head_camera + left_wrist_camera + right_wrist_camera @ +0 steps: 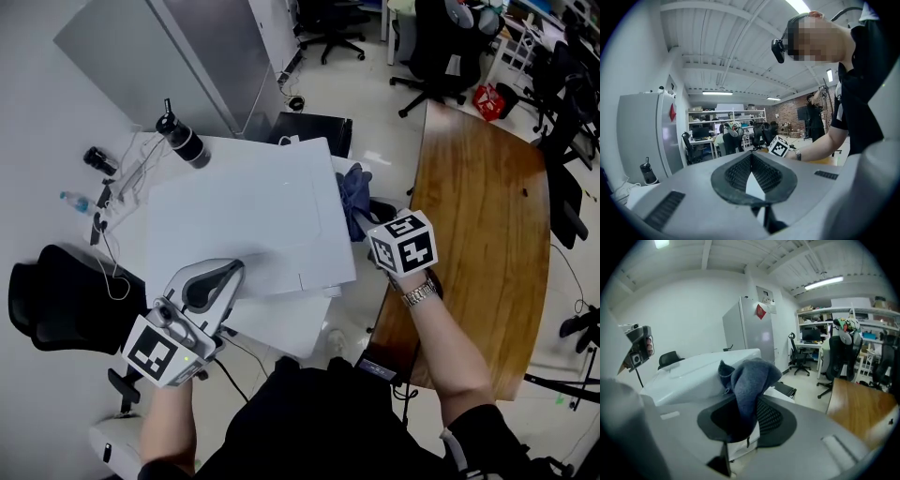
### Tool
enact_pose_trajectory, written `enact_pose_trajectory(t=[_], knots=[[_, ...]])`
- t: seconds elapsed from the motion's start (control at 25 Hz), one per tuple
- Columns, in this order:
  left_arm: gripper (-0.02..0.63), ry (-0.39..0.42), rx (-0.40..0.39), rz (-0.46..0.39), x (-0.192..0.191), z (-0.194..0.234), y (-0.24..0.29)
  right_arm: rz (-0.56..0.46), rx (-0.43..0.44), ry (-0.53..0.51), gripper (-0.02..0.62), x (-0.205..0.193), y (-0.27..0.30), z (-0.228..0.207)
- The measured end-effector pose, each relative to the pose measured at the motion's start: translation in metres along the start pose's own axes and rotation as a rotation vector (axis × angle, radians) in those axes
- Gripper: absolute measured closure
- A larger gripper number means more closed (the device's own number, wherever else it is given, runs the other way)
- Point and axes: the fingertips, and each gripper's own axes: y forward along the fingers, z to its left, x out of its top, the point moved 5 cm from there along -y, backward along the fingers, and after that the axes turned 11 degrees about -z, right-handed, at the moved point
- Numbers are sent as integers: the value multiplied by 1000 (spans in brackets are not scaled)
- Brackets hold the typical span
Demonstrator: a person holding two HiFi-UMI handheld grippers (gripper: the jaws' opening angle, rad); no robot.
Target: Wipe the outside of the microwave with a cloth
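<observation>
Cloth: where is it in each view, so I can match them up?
Head view: cloth at the microwave's right edge, mid-frame.
Left gripper view: not in it.
Right gripper view: cloth at centre, pinched between the jaws.
Shared landmark: the tall grey cabinet, in all three.

We find the cloth (354,202) against the microwave's (244,220) right side, a bottle (183,141) at its far left corner, a refrigerator (197,56) behind it, and a counter (478,225) to its right.
</observation>
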Motion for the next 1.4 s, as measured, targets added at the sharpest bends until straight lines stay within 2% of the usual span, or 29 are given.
enact_pose_trajectory(t=[0.28,0.48,0.64,0.84,1.0,1.4], knots=[[601,-5,8,13,-7,-3,2,43,-5,54,497,-44,16,-9],[601,-25,23,57,-13,-4,-3,79,-8,72,498,-61,26,-15],[601,-11,38,31,-12,-4,-4,112,-14,80,497,-75,34,-18],[601,-22,60,58,-16,-5,-11,154,-24,93,499,-93,44,-23],[601,-12,79,41,-14,-4,-12,181,-36,83,497,-102,50,-26],[601,-19,114,74,-16,-6,-23,243,-71,62,497,-114,57,-31]])
